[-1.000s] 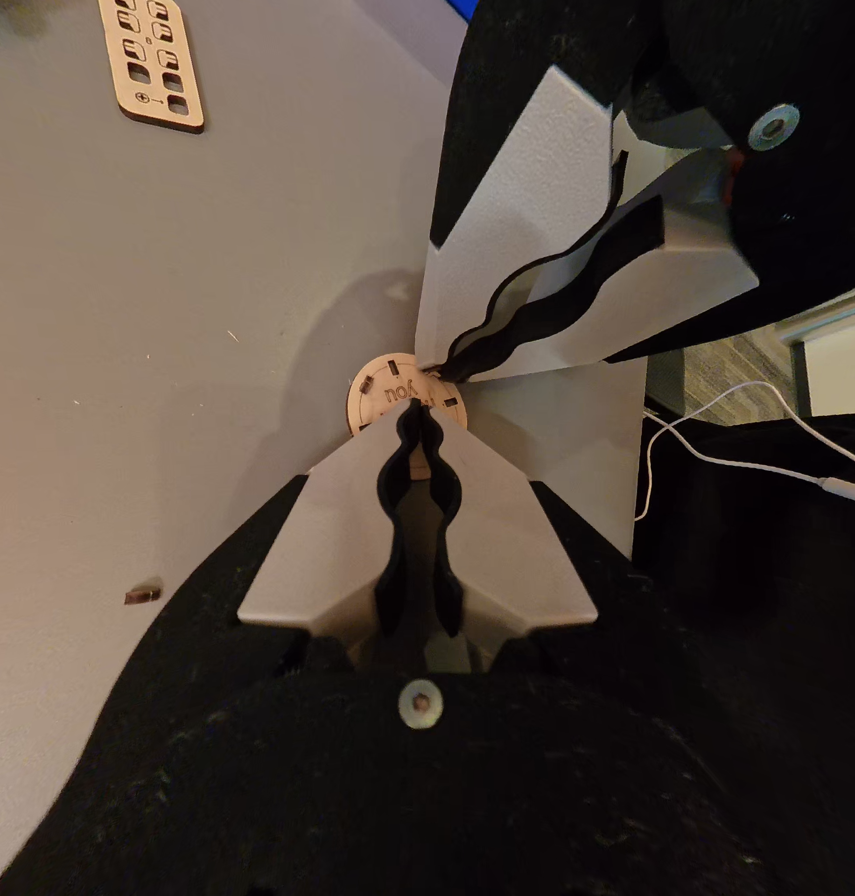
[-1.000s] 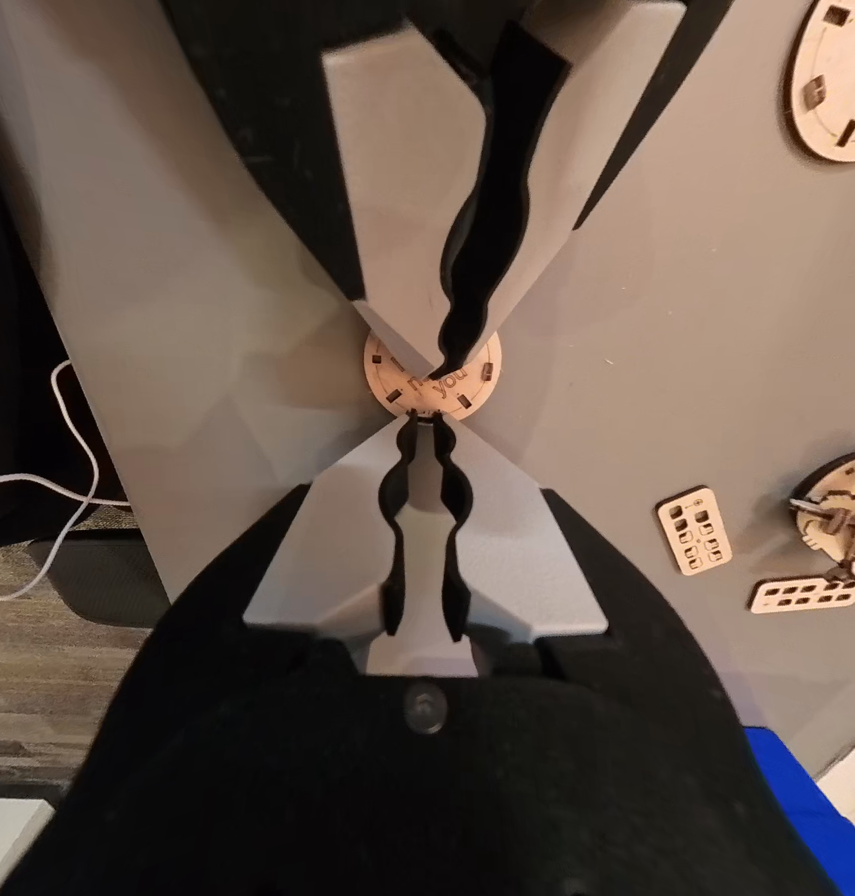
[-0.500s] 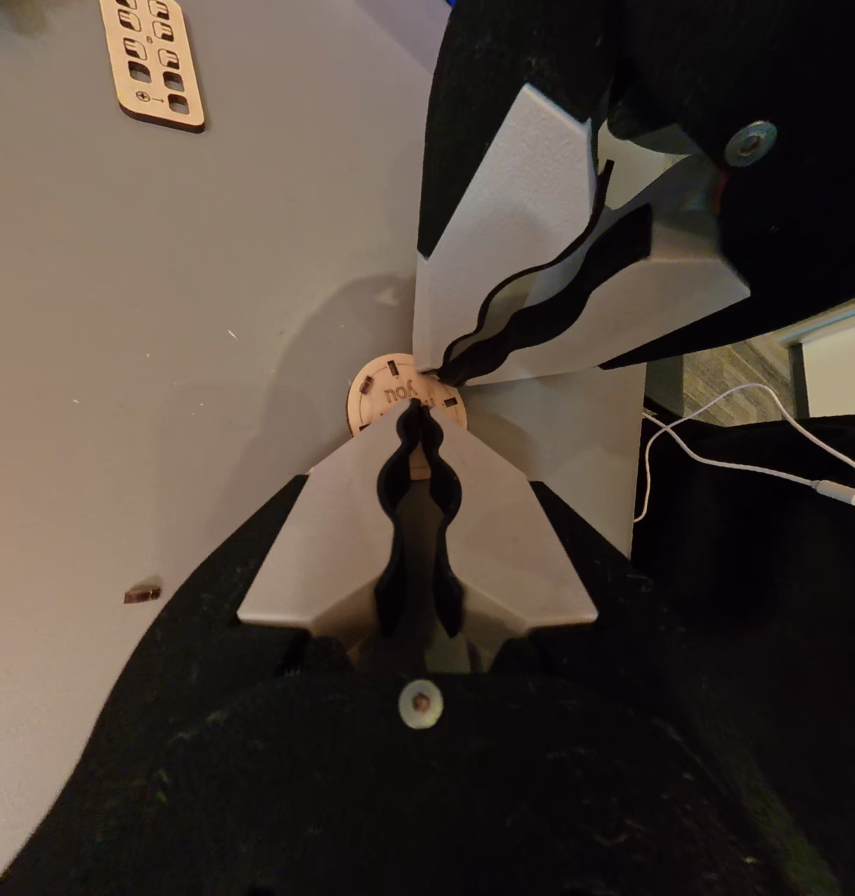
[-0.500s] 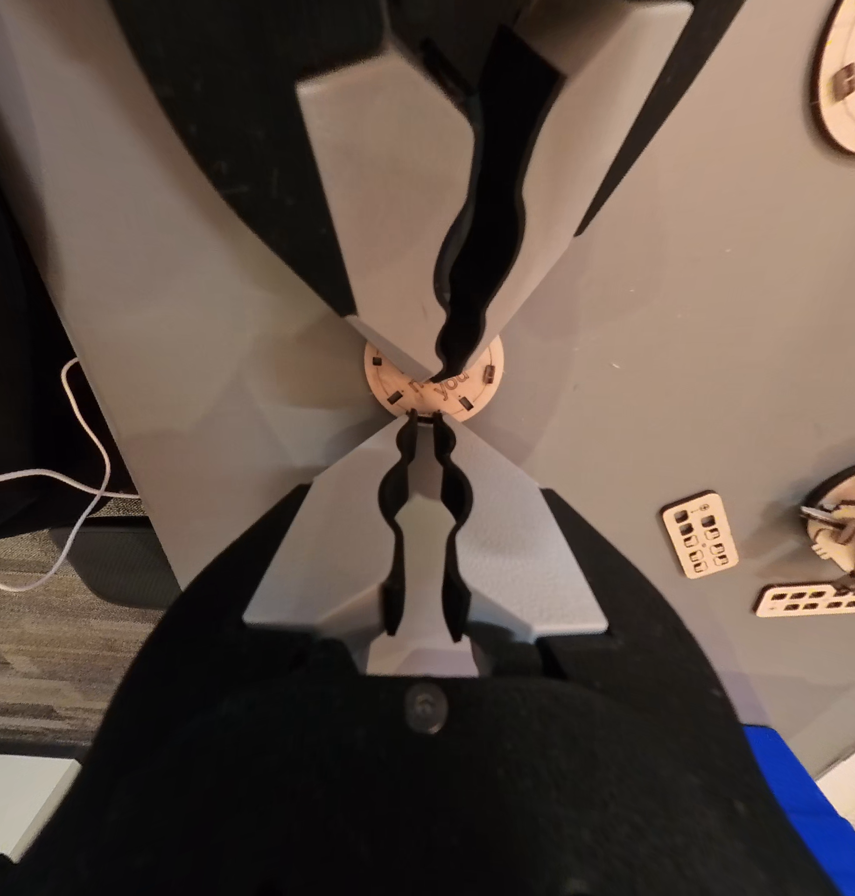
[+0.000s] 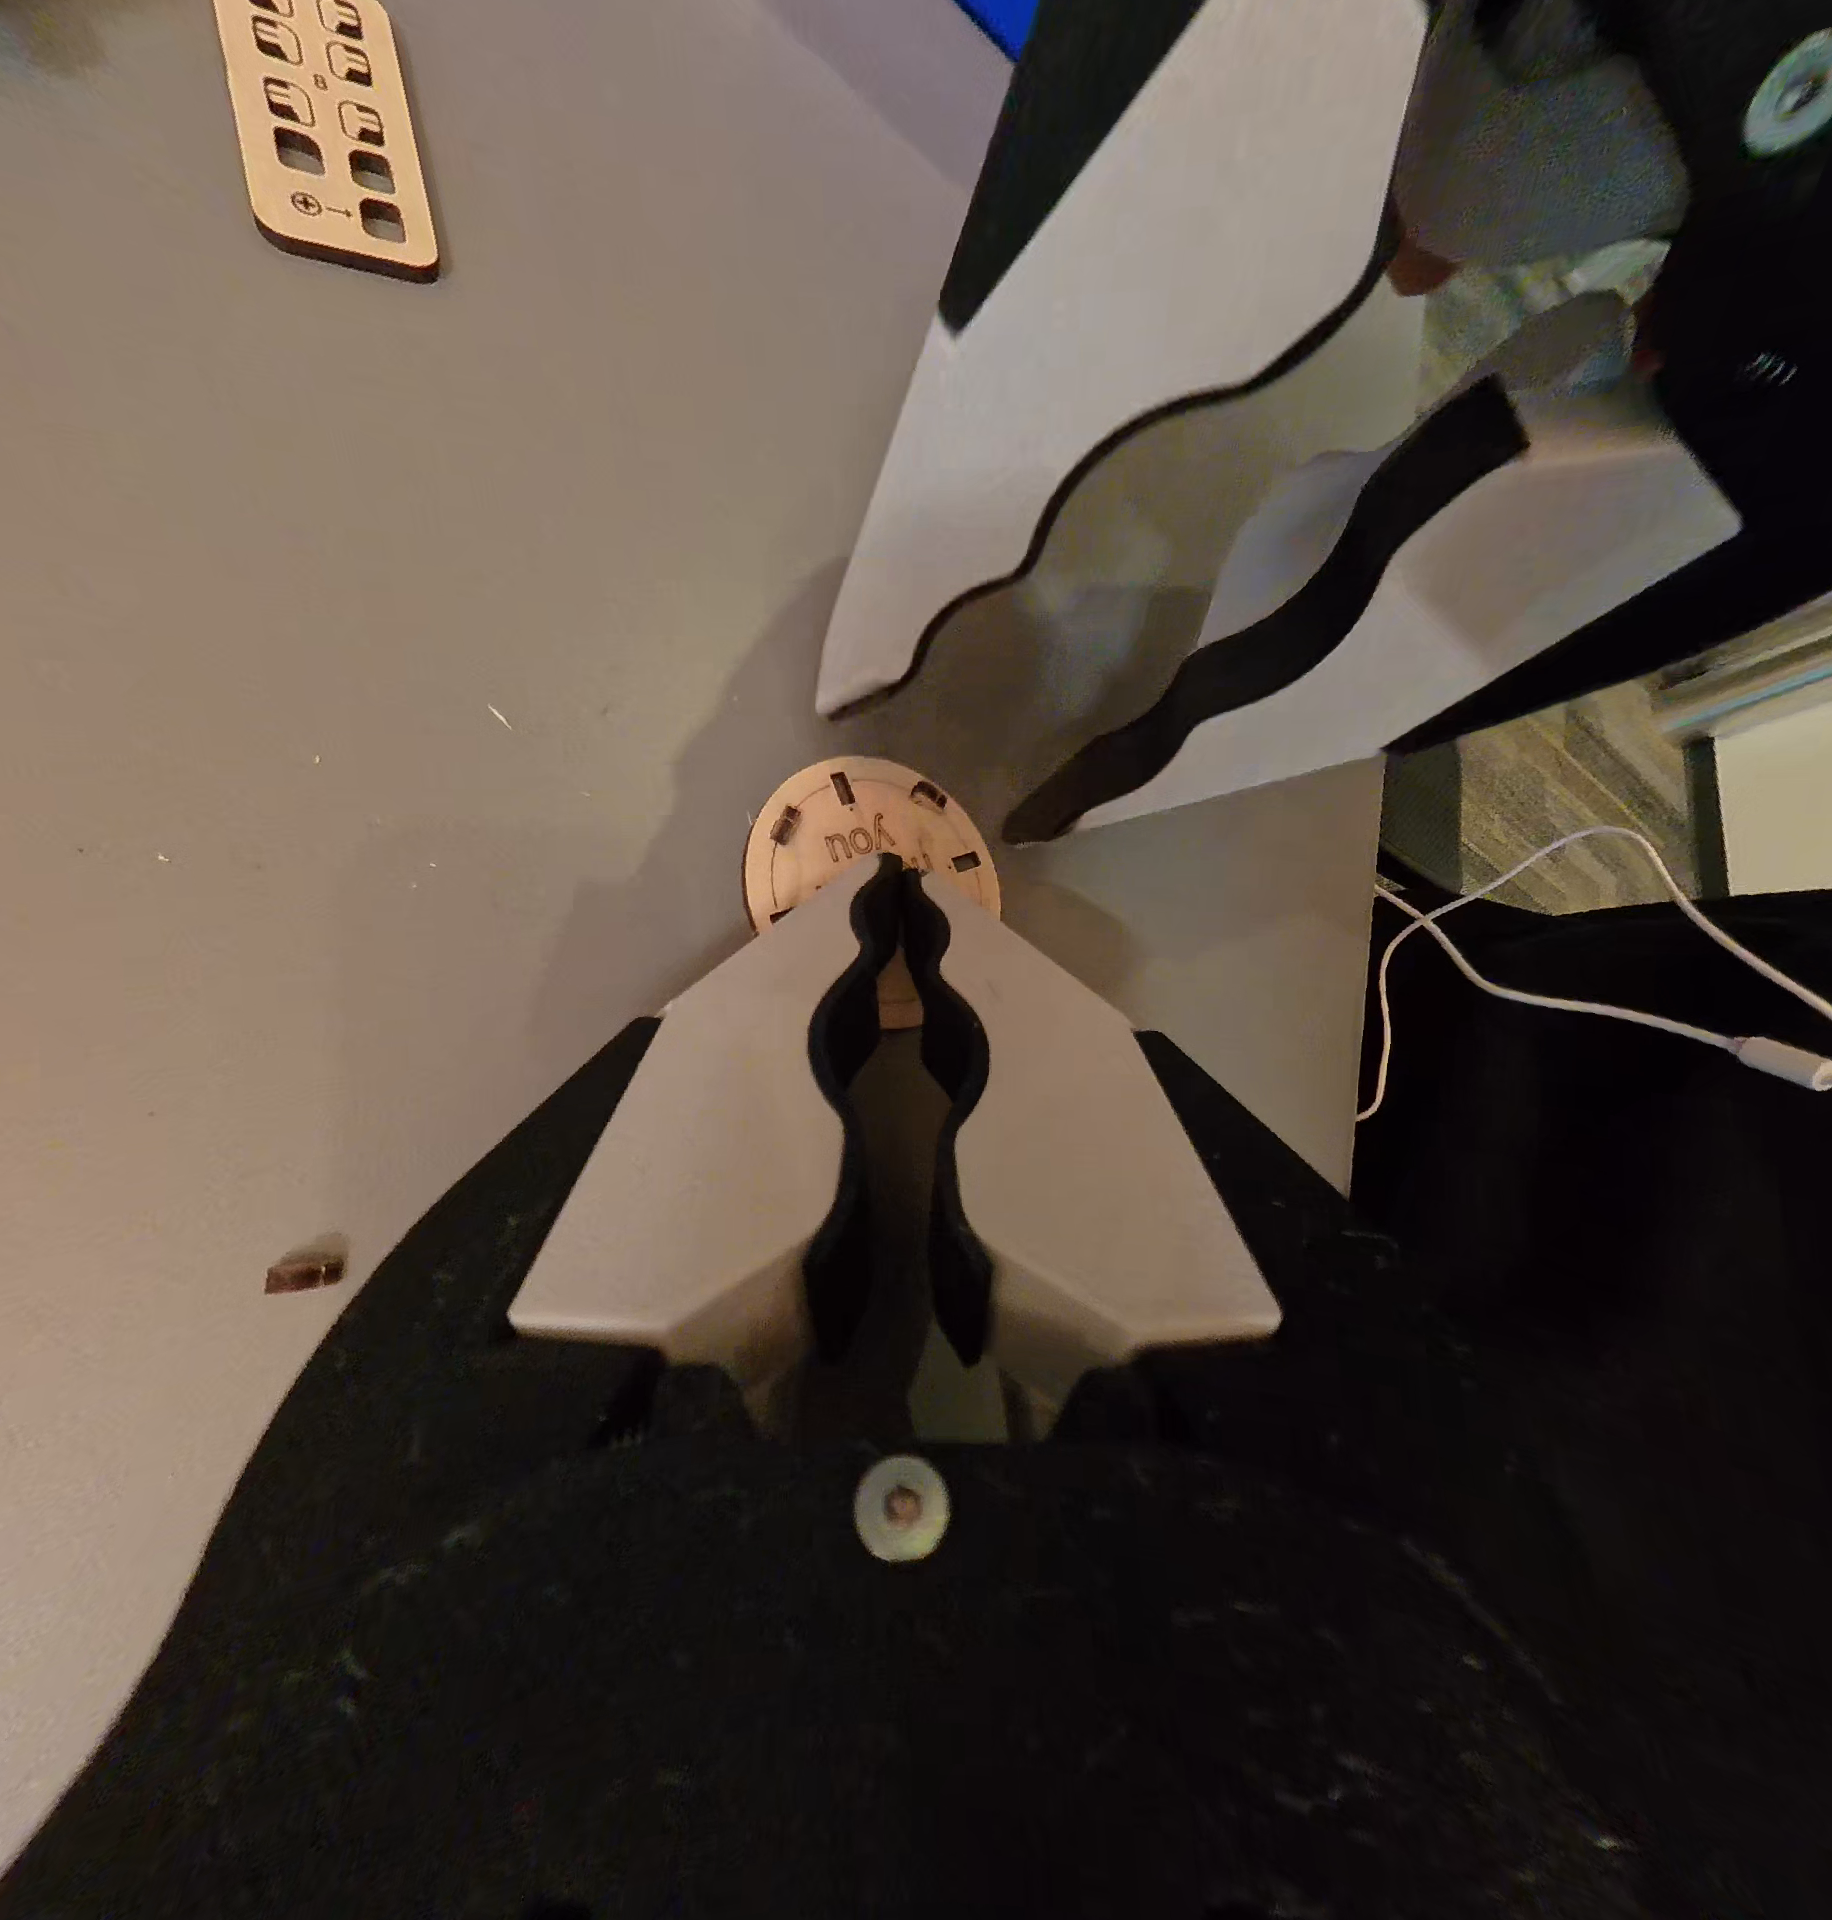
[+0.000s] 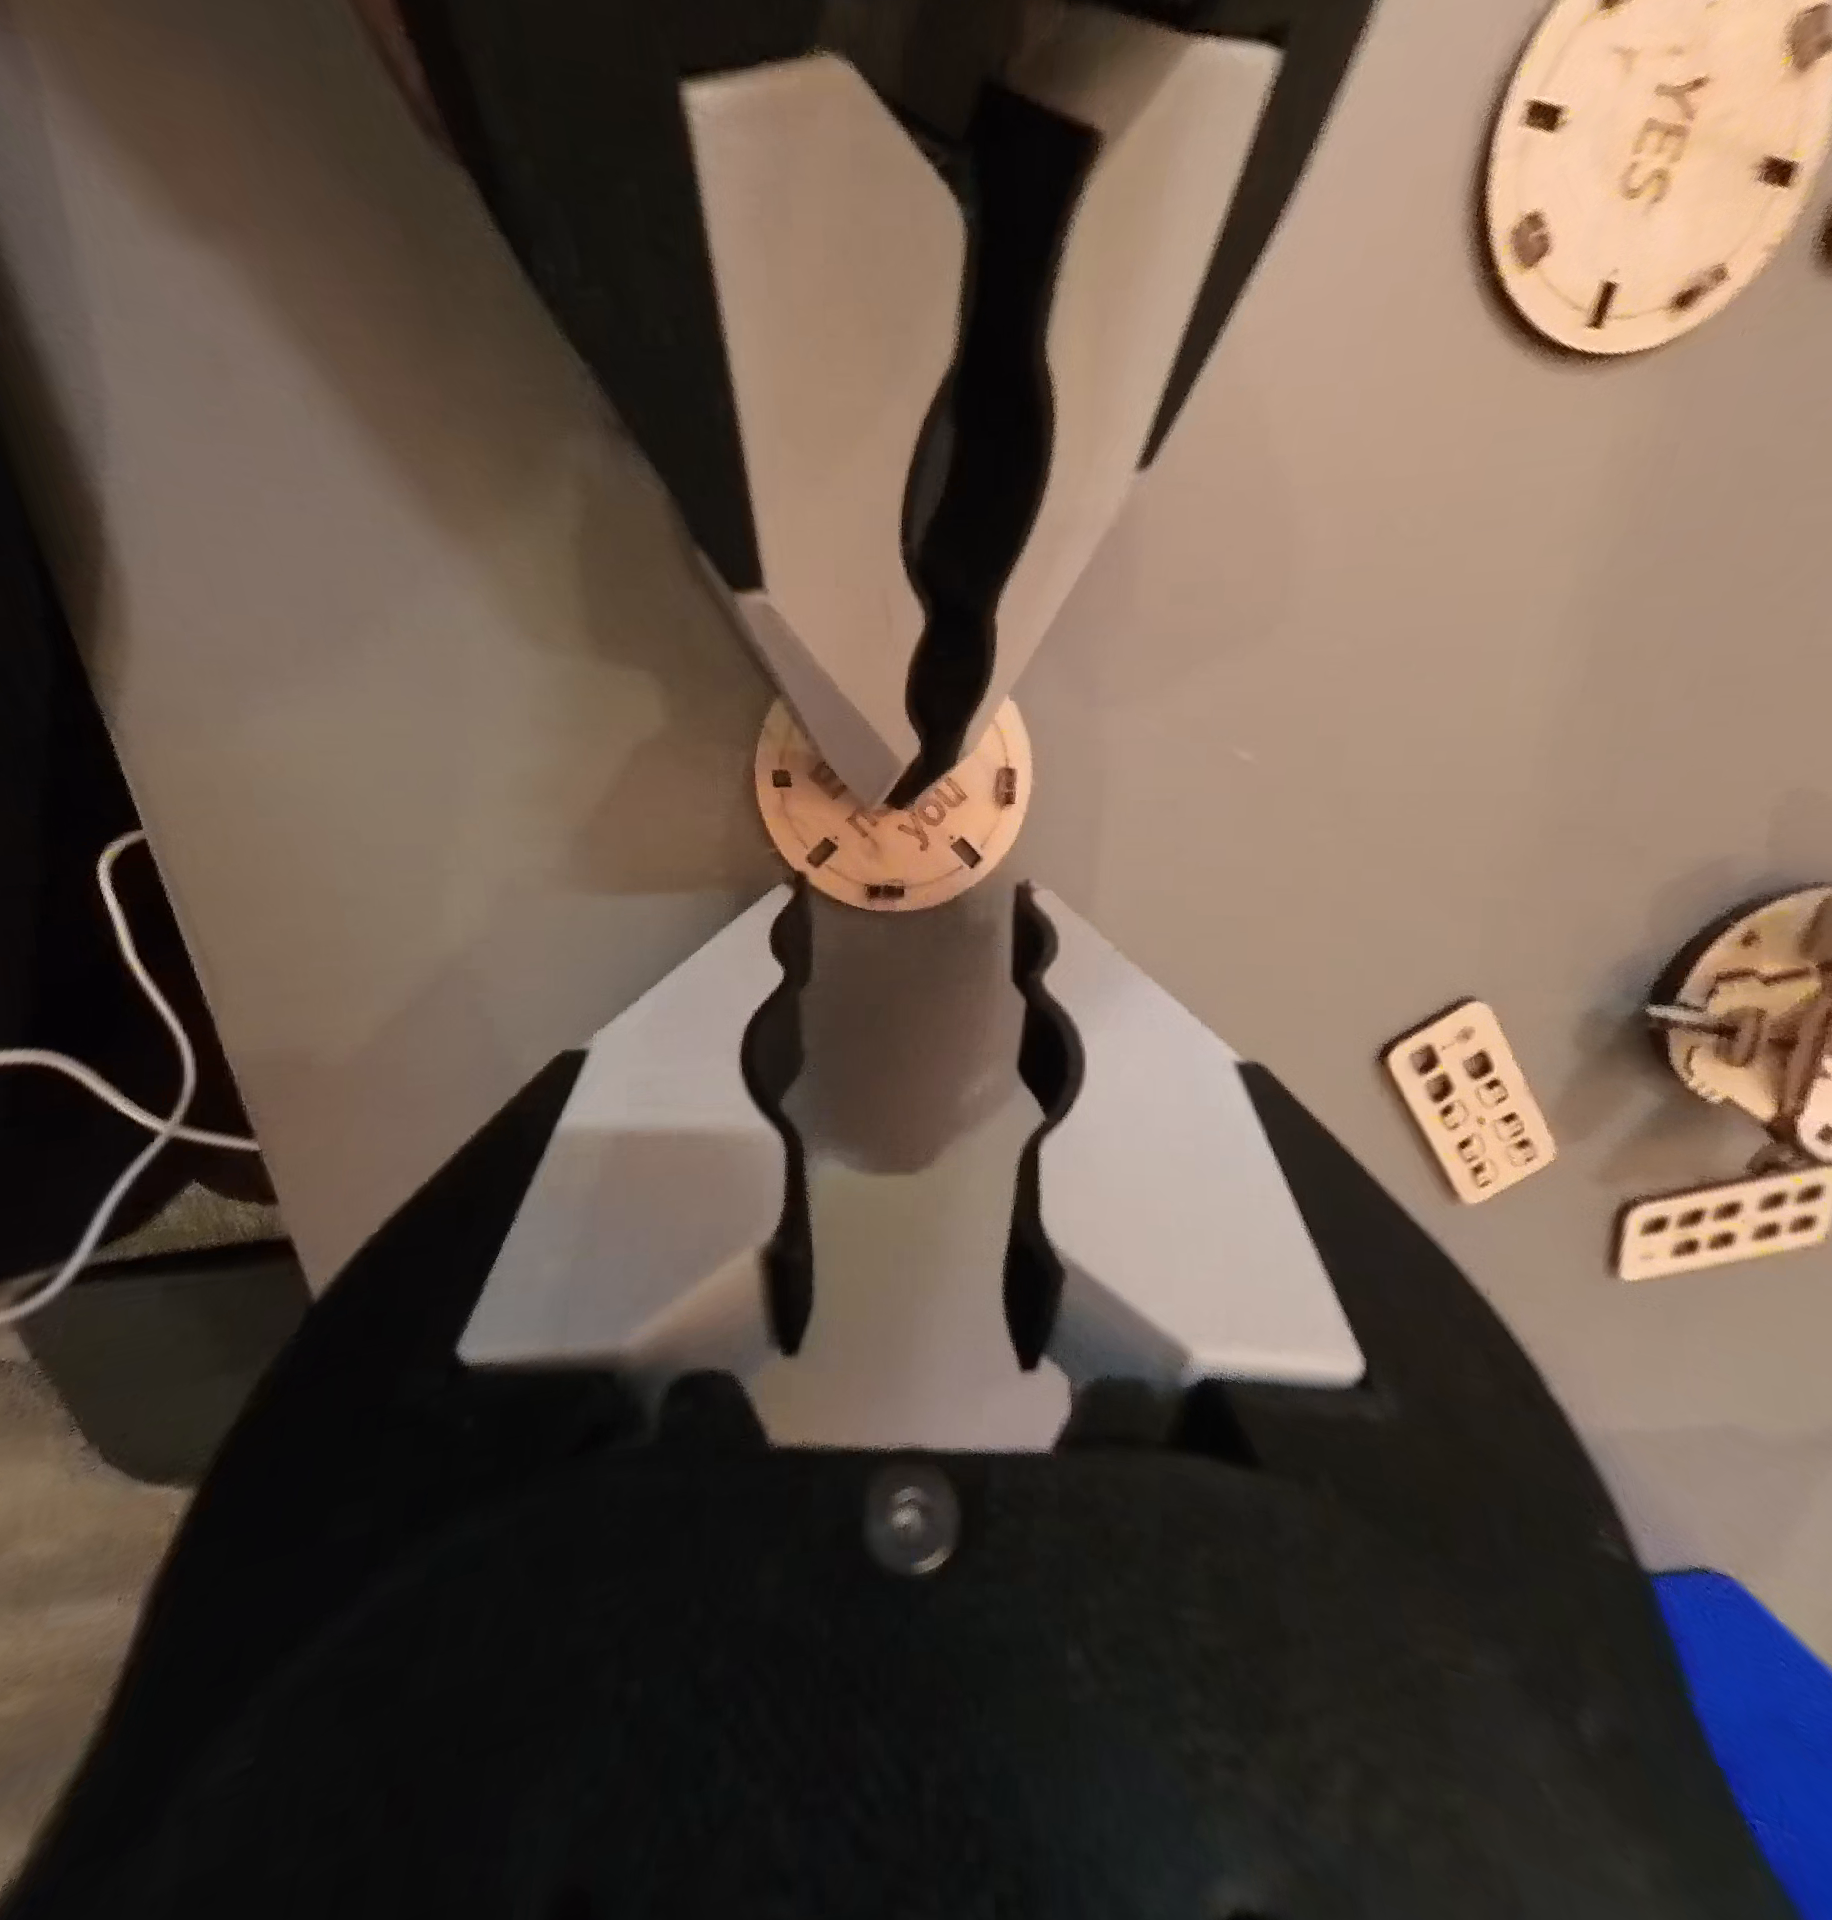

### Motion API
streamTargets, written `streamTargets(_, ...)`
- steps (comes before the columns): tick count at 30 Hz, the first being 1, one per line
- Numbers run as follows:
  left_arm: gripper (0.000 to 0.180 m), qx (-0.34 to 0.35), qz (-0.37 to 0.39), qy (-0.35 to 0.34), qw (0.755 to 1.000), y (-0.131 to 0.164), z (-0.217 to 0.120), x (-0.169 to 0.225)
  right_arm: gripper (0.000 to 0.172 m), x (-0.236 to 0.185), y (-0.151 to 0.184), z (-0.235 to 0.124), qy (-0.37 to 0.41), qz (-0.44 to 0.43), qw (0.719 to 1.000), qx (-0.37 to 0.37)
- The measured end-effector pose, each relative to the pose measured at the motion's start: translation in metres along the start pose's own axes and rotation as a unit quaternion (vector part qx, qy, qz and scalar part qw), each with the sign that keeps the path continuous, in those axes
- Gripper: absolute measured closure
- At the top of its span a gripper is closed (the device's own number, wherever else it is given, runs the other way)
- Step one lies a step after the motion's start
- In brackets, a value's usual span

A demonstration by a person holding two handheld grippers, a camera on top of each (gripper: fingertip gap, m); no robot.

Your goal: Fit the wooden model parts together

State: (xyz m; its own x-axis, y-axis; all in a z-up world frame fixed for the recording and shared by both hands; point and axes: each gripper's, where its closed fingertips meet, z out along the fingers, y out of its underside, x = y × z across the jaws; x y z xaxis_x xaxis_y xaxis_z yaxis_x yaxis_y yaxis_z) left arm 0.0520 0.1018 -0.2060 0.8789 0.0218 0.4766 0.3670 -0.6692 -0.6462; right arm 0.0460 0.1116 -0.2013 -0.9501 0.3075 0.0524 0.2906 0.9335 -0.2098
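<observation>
Two grippers are seen over a grey table in the left wrist view. The left gripper is shown with its jaws together, the tips set down on the middle of a small round wooden disc that lies flat near the table's right edge. Whether something small is pinched between the tips cannot be told; the near half of the disc is hidden under the fingers. The disc is round, so no long axis is shown; its engraving is read upside down from this side. The right gripper is seen beyond it with jaws apart, clear of the disc. A slotted wooden card, cut off at the top edge, a small dark chip and a white cable are also seen.

In the right wrist view, the right gripper is shown with jaws wide apart and bare, just short of the disc. The left gripper is seen closed on the disc's centre. A larger wooden disc, two slotted cards and a partly cut-off wooden assembly lie to the right.
</observation>
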Motion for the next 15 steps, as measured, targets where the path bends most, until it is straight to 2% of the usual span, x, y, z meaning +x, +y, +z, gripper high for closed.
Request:
streamTargets(1,0.180,0.000,0.000,0.000,1.000,0.0000,0.0000,-0.0001,0.137,-0.0002,-0.0001,-0.0022,-0.001,0.013,1.000,0.013)
streamTargets(4,0.180,0.000,-0.001,0.001,1.000,0.0000,0.0000,0.0000,0.172,-0.0037,-0.0009,-0.0066,-0.005,0.049,0.997,0.056)
streamTargets(9,0.180,0.000,-0.002,0.002,1.000,0.0000,-0.0001,0.0000,0.172,0.0006,-0.0016,-0.0086,0.060,0.067,0.992,0.086)
streamTargets(15,0.180,0.000,-0.002,0.002,1.000,0.0001,0.0000,0.0000,0.172,-0.0037,-0.0071,-0.0040,0.072,0.065,0.991,0.089)
